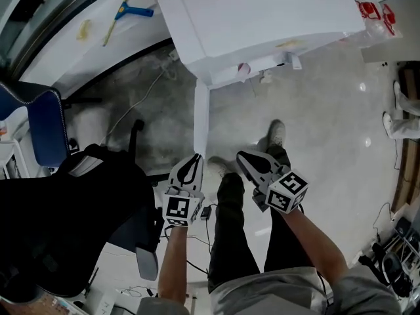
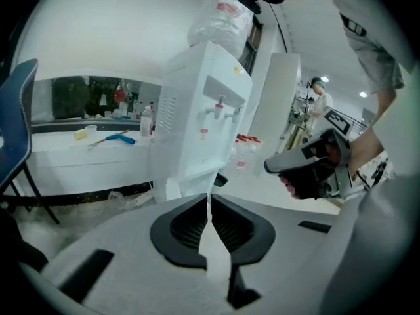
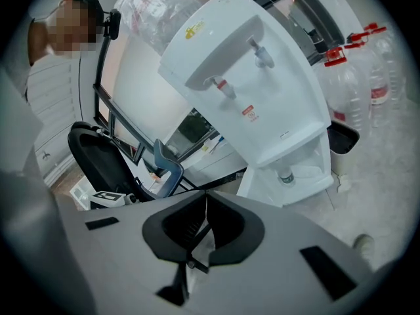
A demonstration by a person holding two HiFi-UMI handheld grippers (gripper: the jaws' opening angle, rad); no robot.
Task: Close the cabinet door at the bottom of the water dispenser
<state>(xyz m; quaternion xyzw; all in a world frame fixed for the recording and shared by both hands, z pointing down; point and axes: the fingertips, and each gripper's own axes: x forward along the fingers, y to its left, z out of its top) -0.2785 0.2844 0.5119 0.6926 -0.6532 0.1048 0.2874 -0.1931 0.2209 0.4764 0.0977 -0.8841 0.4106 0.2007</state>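
Note:
The white water dispenser (image 1: 262, 18) stands ahead of me, with taps on its front (image 3: 256, 77). Its bottom cabinet door (image 1: 201, 120) is swung open and juts toward me; in the right gripper view the door (image 3: 252, 188) stands beside the open compartment, which holds a small container (image 3: 285, 176). My left gripper (image 1: 195, 157) is shut and empty, pointing at the door's near edge but short of it. My right gripper (image 1: 243, 155) is also shut and empty, just to the right of the door. In the left gripper view the closed tips (image 2: 210, 199) sit under the dispenser (image 2: 203, 117).
A black office chair (image 1: 59, 222) is close on my left, and a blue chair (image 1: 42, 123) stands behind it. Water bottles (image 3: 357, 77) and a dark bin (image 3: 341, 140) are to the right of the dispenser. Cables lie on the floor (image 1: 141, 104). My legs (image 1: 230, 228) are below the grippers.

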